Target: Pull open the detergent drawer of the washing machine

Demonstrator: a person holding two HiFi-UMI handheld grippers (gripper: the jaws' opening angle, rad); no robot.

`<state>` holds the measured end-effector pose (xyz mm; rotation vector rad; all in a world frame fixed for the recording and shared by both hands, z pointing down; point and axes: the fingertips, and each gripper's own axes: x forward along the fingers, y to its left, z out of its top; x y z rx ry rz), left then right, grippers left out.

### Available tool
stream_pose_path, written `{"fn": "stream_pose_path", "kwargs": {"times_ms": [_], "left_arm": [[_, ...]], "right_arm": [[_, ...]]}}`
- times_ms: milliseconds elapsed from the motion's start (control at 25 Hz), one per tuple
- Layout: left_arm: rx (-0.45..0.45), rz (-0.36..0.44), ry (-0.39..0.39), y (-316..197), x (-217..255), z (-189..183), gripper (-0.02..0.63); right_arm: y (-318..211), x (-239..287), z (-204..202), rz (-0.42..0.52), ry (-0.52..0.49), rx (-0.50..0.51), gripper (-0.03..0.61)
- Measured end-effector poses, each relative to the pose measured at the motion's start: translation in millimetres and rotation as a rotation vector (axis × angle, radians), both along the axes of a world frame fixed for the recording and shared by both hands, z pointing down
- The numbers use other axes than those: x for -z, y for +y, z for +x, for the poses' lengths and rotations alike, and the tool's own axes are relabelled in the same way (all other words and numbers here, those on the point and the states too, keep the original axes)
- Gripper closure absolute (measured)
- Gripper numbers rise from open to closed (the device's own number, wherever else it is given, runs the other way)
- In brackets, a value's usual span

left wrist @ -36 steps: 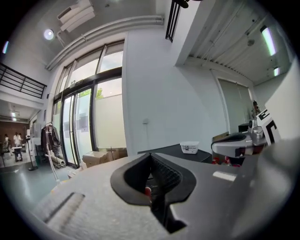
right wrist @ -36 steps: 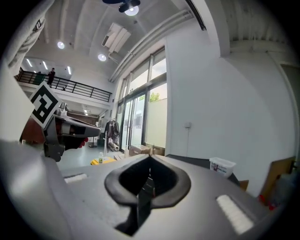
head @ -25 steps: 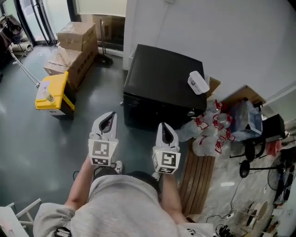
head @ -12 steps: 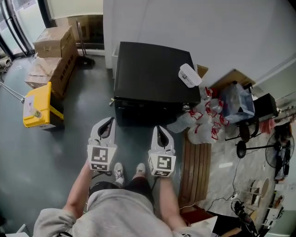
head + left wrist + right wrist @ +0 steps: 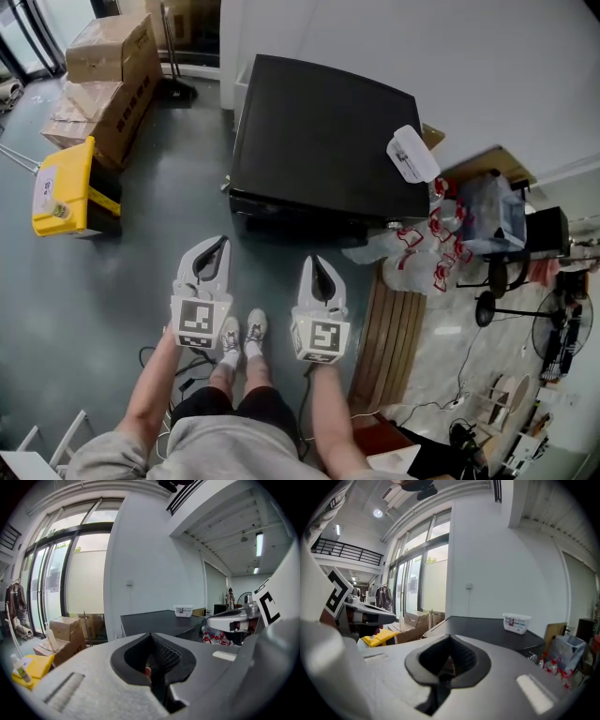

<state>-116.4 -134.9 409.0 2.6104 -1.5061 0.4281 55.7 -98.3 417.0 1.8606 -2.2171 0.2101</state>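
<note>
The black washing machine stands against the white wall, seen from above, with a white lidded tub on its top. Its dark front face is seen at a steep angle, and I cannot make out the detergent drawer. My left gripper and right gripper hang side by side in front of the machine, short of its front, both shut and empty. In the left gripper view the shut gripper points at the machine's top. The right gripper view shows its shut gripper below the top.
A yellow bin and stacked cardboard boxes sit on the grey floor at left. White and red plastic bags are piled to the right of the machine, with wooden slats below them. Fans and cables stand further right.
Both grippers have sunk lower in front of the person, and the washing machine looks nearer and larger. The jaws stayed shut throughout.
</note>
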Motion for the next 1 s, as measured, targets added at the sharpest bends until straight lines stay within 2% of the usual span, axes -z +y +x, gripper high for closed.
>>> {"fn": "stream_pose_path", "kwargs": {"times_ms": [320, 640, 800, 840, 880, 1000], "left_arm": [[0.002, -0.025, -0.003, -27.9, -63.1, 14.0, 0.604], [0.033, -0.066, -0.019, -53.4, -115.5, 14.4, 0.603], [0.017, -0.108, 0.006, -63.8, -131.1, 15.0, 0.601], [0.007, -0.116, 0.017, -65.5, -133.4, 15.3, 0.572], [-0.006, -0.122, 0.026, -67.0, -135.3, 15.9, 0.494], [-0.053, -0.129, 0.041, -70.9, -139.3, 19.1, 0.425]], "right_arm": [[-24.7, -72.2, 14.0, -0.058, -0.020, 0.001, 0.575], [-57.1, -116.6, 21.4, -0.077, -0.043, 0.025, 0.575], [-70.8, -129.4, 20.4, -0.088, -0.054, 0.055, 0.574], [-73.1, -132.9, 19.2, -0.094, -0.062, 0.064, 0.551], [-75.2, -136.3, 17.9, -0.101, -0.072, 0.074, 0.491], [-81.5, -142.8, 14.8, -0.106, -0.090, 0.096, 0.433]]}}
